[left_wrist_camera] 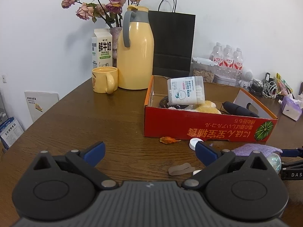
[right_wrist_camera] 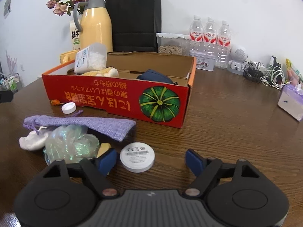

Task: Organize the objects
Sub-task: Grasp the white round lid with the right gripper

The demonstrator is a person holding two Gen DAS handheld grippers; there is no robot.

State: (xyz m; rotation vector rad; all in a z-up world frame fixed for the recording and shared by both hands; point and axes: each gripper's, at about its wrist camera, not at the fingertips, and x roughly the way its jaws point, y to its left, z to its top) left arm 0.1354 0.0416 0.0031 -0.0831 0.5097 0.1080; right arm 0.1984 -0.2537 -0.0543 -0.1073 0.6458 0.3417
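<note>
A red cardboard box [left_wrist_camera: 206,126] [right_wrist_camera: 117,98] sits on the brown table, holding a cotton-swab tub [left_wrist_camera: 185,90] [right_wrist_camera: 90,58], yellow plush pieces [right_wrist_camera: 102,72] and a dark pouch [right_wrist_camera: 154,76]. In front of it lie a purple knit pouch [right_wrist_camera: 85,123], a shiny plastic wad [right_wrist_camera: 70,145], a white cloth [right_wrist_camera: 34,141], a white cap [right_wrist_camera: 68,107] [left_wrist_camera: 193,143] and a white round disc [right_wrist_camera: 137,158]. My right gripper [right_wrist_camera: 150,159] is open, the disc between its blue fingers, near the left one. My left gripper [left_wrist_camera: 149,152] is open over bare table, a rubber band [left_wrist_camera: 180,169] beside it.
A yellow jug [left_wrist_camera: 135,56], yellow mug [left_wrist_camera: 104,81], milk carton [left_wrist_camera: 102,47], flower vase, black paper bag [left_wrist_camera: 173,41], nut container, water bottles [right_wrist_camera: 210,36], tin, white speaker [right_wrist_camera: 237,58], cables and a tissue pack [right_wrist_camera: 291,102] line the back and right. A dried petal [left_wrist_camera: 168,140] lies by the box.
</note>
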